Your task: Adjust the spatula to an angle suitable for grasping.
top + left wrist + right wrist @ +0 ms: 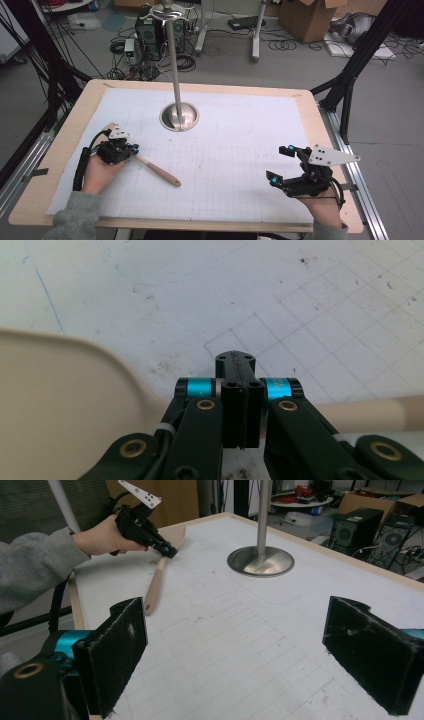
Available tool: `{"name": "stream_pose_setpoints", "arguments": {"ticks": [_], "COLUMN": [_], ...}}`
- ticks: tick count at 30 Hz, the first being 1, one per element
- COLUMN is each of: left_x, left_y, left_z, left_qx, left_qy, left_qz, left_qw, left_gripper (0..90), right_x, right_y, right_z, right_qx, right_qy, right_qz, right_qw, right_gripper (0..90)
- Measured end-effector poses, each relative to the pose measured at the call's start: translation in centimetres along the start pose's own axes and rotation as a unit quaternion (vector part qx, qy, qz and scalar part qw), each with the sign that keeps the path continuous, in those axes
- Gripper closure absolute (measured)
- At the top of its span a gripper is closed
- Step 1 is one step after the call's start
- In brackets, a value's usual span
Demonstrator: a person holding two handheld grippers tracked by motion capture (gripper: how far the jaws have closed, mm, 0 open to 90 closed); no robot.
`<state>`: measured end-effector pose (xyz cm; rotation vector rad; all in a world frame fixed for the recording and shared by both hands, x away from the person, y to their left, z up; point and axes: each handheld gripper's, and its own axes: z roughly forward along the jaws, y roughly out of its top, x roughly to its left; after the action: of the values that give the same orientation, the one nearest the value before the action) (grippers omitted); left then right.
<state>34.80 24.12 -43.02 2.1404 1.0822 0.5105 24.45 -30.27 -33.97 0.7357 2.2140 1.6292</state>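
A beige spatula (156, 171) lies on the white gridded mat (235, 135) at the left, with its handle pointing toward the table's middle. My left gripper (131, 149) sits right over the spatula's neck. In the left gripper view its jaws (240, 390) are pressed flat together with nothing between them; the spatula's blade (60, 405) lies to the left and its handle (370, 412) to the right. In the right gripper view the spatula (155, 585) and the left gripper (170, 550) appear at the far left. My right gripper (279, 162) rests at the right, wide open and empty (235, 650).
A metal pole on a round steel base (179, 116) stands at the mat's far middle, also visible as a base (260, 560) in the right gripper view. The wooden table edge (60, 150) frames the mat. Boxes, cables and black frame legs lie beyond the table.
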Motion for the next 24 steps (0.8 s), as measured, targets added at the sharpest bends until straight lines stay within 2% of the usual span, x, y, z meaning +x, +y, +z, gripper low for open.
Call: {"name": "stream_pose_setpoints", "arguments": {"ticks": [1, 5, 7, 8, 9, 13, 18, 24], "left_x": [0.0, -0.3, 0.1, 0.1, 0.3, 0.1, 0.2, -0.2], "left_y": [-0.1, -0.4, -1.1, -1.1, -1.6, -2.1, -3.2, -4.2], "left_z": [-0.1, -0.4, -0.8, -0.8, -1.2, -1.7, -2.4, -3.4], "left_qx": [0.001, 0.010, -0.002, -0.002, -0.008, -0.012, -0.024, -0.025], "left_qy": [0.000, 0.009, -0.005, -0.005, -0.014, -0.012, -0.020, -0.013], "left_qz": [-0.002, 0.010, -0.004, -0.004, -0.010, -0.007, -0.014, -0.010], "left_qw": [1.0000, 0.9999, 1.0000, 1.0000, 0.9998, 0.9998, 0.9994, 0.9996], "left_gripper": [89.7, 89.7, 89.7, 89.7, 89.8, 89.8, 89.7, 89.7], "right_x": [0.0, 0.1, 0.1, 0.1, 0.1, 0.1, 0.1, 0.1], "right_y": [0.0, 0.0, 0.0, 0.0, 0.0, 0.0, 0.1, 0.1], "right_z": [0.1, 0.1, 0.1, 0.1, 0.1, 0.3, 0.6, 0.9], "right_qx": [0.001, 0.003, 0.004, 0.004, 0.003, 0.005, 0.008, 0.013], "right_qy": [0.000, 0.002, 0.002, 0.002, 0.002, 0.004, 0.006, 0.010], "right_qz": [-0.001, -0.001, -0.001, -0.001, -0.002, 0.000, -0.002, -0.001], "right_qw": [1.0000, 1.0000, 1.0000, 1.0000, 1.0000, 1.0000, 0.9999, 0.9999], "right_gripper": [9.6, 9.6, 9.6, 9.6, 9.6, 9.6, 9.6, 9.6]}}
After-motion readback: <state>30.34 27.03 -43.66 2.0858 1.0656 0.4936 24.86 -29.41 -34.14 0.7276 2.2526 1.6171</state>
